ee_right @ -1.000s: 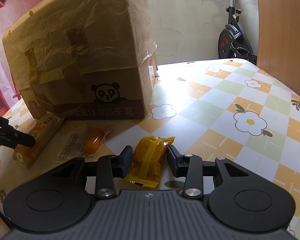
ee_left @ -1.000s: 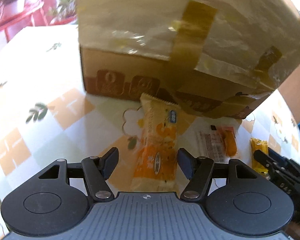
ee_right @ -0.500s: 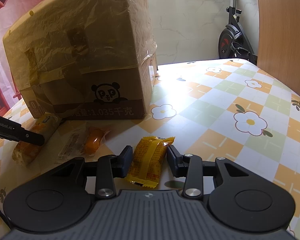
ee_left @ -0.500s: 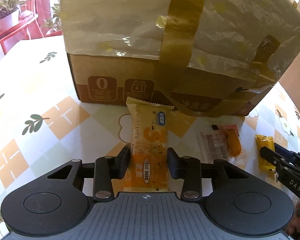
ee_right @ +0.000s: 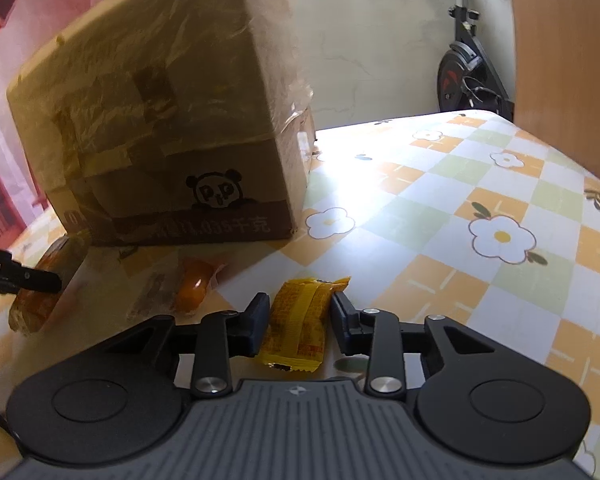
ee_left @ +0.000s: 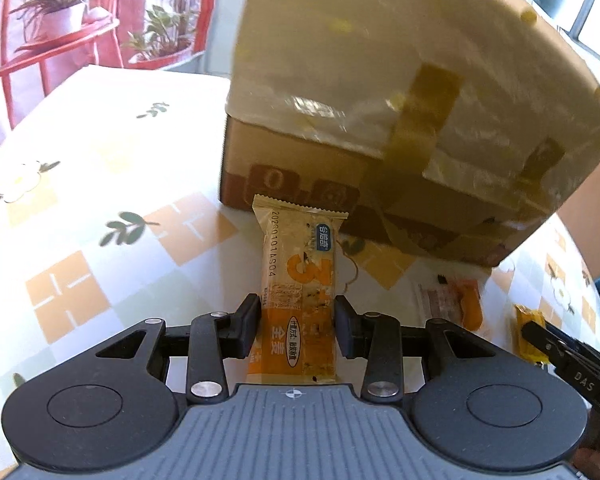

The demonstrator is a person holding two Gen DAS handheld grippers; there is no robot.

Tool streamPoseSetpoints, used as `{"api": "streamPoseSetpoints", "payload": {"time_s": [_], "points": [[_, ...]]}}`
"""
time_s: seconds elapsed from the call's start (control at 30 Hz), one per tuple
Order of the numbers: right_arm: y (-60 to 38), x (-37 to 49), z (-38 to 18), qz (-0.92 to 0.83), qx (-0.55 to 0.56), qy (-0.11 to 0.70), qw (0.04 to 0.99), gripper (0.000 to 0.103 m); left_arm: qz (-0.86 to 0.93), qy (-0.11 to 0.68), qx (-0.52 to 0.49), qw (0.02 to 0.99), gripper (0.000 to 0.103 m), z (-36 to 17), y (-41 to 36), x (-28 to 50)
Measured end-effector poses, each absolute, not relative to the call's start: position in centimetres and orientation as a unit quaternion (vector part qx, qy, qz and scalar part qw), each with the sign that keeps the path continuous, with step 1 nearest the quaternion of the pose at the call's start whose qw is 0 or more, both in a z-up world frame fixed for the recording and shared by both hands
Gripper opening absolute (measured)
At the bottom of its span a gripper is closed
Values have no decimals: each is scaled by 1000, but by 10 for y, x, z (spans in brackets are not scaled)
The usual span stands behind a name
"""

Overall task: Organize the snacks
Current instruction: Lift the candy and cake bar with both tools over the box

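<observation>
My left gripper [ee_left: 298, 330] is shut on an orange cereal bar [ee_left: 300, 284] and holds it lifted off the table, pointing at the taped cardboard box [ee_left: 400, 128]. My right gripper [ee_right: 298, 328] is shut on a small yellow snack packet [ee_right: 300, 324], just above the table. The box [ee_right: 172, 136] stands ahead of it to the left. A clear packet with an orange snack [ee_right: 192, 286] lies between the two grippers, also showing in the left wrist view [ee_left: 456, 300]. The left gripper's finger [ee_right: 32, 278] and the bar show at the far left of the right wrist view.
The table [ee_right: 460, 200] has a checked flower-print cloth. A wooden panel [ee_right: 568, 60] and an exercise bike [ee_right: 472, 76] stand beyond its far right edge. Red plant stands [ee_left: 60, 44] are beyond the left edge.
My left gripper closed on the cereal bar and lifted it, swinging the view left. My right gripper closed tighter on the yellow packet and rose slightly.
</observation>
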State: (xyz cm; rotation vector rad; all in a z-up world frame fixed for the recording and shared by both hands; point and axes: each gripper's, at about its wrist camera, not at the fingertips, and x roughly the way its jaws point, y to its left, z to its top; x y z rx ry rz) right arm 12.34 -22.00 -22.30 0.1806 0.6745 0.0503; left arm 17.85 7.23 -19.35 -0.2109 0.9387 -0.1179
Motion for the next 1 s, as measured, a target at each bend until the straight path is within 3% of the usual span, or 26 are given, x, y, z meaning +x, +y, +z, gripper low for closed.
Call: {"api": "streamPoseSetpoints", "payload": {"time_s": [0.43,0.7,1.0], "points": [[-230,104,-163,5,112,261,959,36,-73,358,-56,929,41,-137,76,156],[-223,111,-108,23,106,181,977,36,-112,320,-80,937,41,-94,94,145],[-213,138,-55,61,115,125,984,36,-130,261,-71,954,41,-40,98,176]]}}
